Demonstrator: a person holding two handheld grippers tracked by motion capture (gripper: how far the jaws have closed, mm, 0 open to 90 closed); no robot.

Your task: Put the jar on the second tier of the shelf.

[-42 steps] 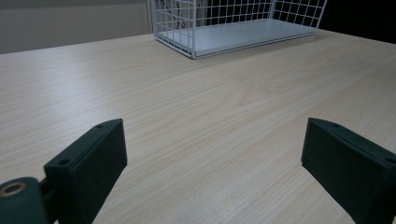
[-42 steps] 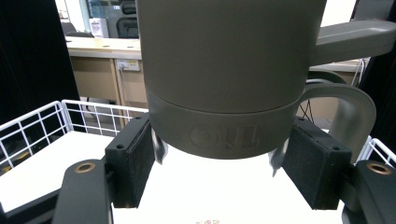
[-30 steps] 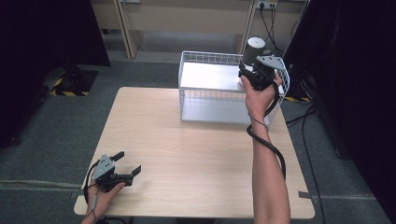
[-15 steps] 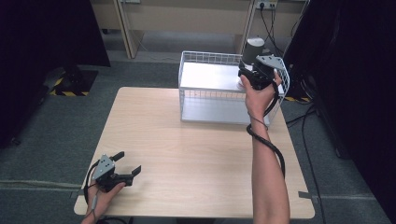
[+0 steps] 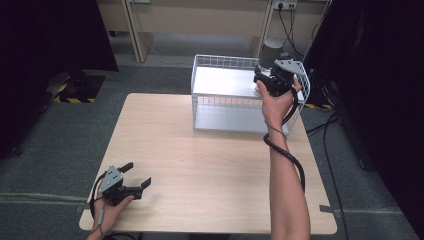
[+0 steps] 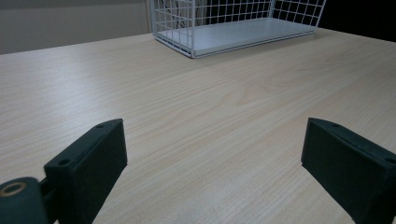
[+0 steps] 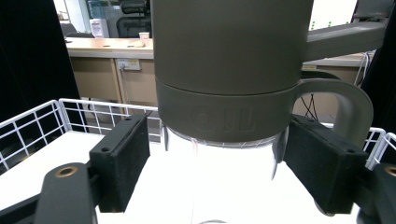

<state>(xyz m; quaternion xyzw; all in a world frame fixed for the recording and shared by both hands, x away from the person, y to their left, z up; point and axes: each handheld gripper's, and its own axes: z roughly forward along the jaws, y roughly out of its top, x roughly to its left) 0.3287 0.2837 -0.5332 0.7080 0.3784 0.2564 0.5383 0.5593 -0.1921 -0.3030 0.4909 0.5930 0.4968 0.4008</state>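
Widest of all, pale wood-grain desk (image 5: 200, 150), bare across its near half. Next, white wire basket with a flat white floor (image 5: 220, 107), standing on the far right part of the desk, open at the top, nothing inside as far as can be seen. Above its right end, tall tumbler with a dark grey top, grey handle and clear lower body (image 5: 272, 50), upright and in the air, not touching wire or floor. Gripped low, under the grey band, by the right gripper (image 5: 267, 75), black fingers (image 7: 121, 163) closed in on either side of the clear body (image 7: 233, 60), handle sticking out past one finger. Compared with a second ago, carried slightly lower and nearer the basket rim (image 7: 28, 121); probably the start of setting the tumbler down inside, with most of the descent left. In the way: the right-hand wire wall and rim close under the hand, so likely a straight drop with the handle kept off the mesh. Left gripper (image 5: 137, 174) unmoved at the near left corner of the desk, fingers (image 6: 88, 158) spread wide on nothing, basket (image 6: 187, 23) well apart from them. Smaller things behind: wooden cabinet fronts, a wall socket, dark cables on the grey floor.
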